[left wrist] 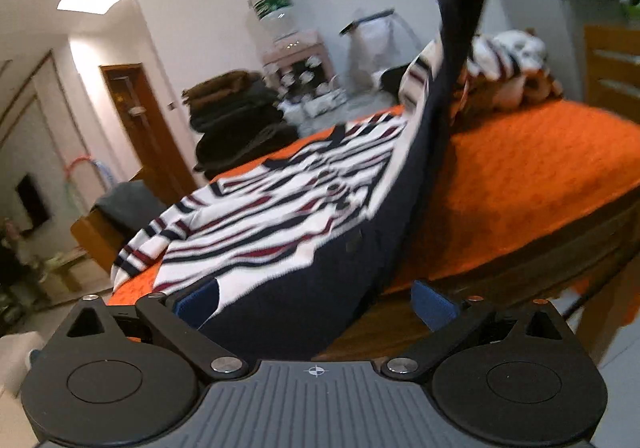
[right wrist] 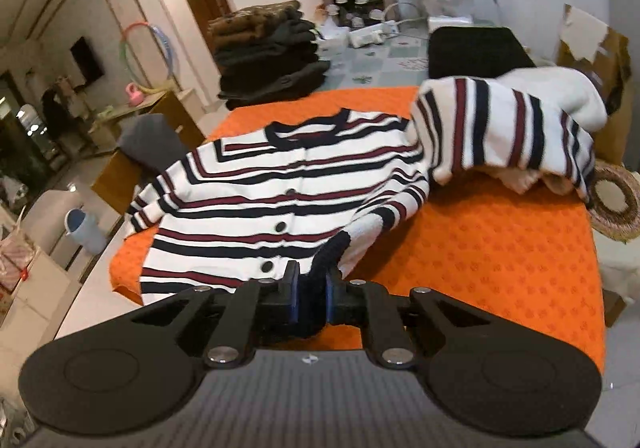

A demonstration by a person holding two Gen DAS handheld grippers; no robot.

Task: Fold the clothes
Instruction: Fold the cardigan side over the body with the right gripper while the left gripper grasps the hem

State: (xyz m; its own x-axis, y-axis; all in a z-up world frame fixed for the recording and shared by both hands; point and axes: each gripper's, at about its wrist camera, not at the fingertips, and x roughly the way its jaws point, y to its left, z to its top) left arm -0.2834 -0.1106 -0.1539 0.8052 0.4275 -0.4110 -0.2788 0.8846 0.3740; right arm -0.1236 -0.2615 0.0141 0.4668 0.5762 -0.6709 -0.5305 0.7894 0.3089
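Gripping the dark ribbed cuff of one sleeve [right wrist: 362, 224], the right gripper [right wrist: 311, 294] has its jaws closed on the knit, with a thick fold of fabric bunched between the blue pads. The left gripper [left wrist: 316, 306] has its jaws spread wide; navy hem fabric [left wrist: 304, 288] drapes between them, and whether they bear on it cannot be told. The striped cardigan [right wrist: 288, 192] lies face up and buttoned on the counter, which is covered by an orange cloth [right wrist: 480, 248], its collar away from the camera. A second striped garment [right wrist: 508, 132] lies heaped just beyond its shoulder.

To fold well, the held sleeve would, in judgement, be carried across the chest with the cuff kept taut, so that the crease falls straight along the shoulder line and the body panel does not drag.

The cardigan is a soft, thick knit in white with navy and maroon bands, a navy ribbed neckline and round dark buttons. The orange cloth has a quilted, dimpled surface likely to grip the knit.
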